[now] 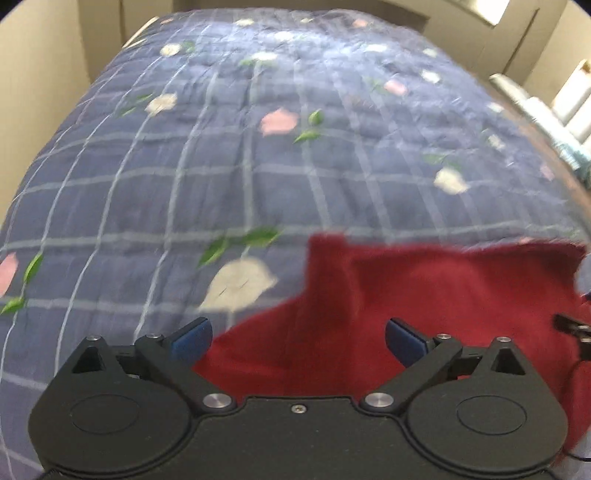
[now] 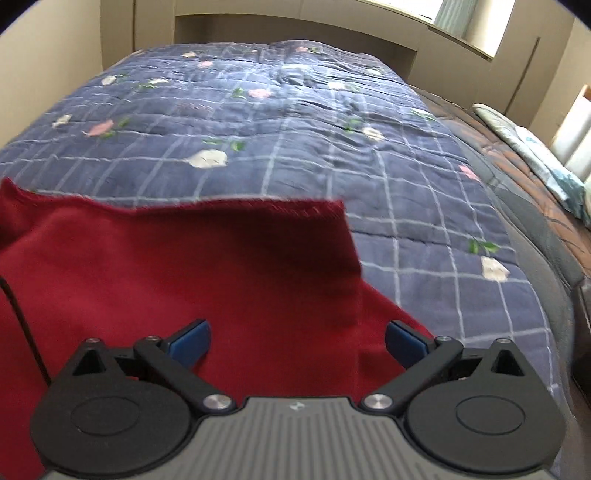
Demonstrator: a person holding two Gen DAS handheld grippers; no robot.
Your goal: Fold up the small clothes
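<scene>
A dark red garment (image 1: 424, 295) lies spread on a blue checked quilt with a flower print (image 1: 229, 155). In the left wrist view it fills the lower right. My left gripper (image 1: 298, 341) is open, its blue fingertips wide apart above the garment's left part, holding nothing. In the right wrist view the red garment (image 2: 184, 269) fills the lower left, with its stitched hem running across the middle. My right gripper (image 2: 297, 341) is open above the garment's right part and holds nothing. A bit of the right gripper (image 1: 576, 328) shows at the left view's right edge.
The quilt (image 2: 332, 140) covers a bed that stretches away to a beige headboard wall (image 2: 295, 26). Folded bedding (image 2: 535, 147) lies along the bed's right side below a window. A black cable (image 2: 22, 325) hangs at the left of the right wrist view.
</scene>
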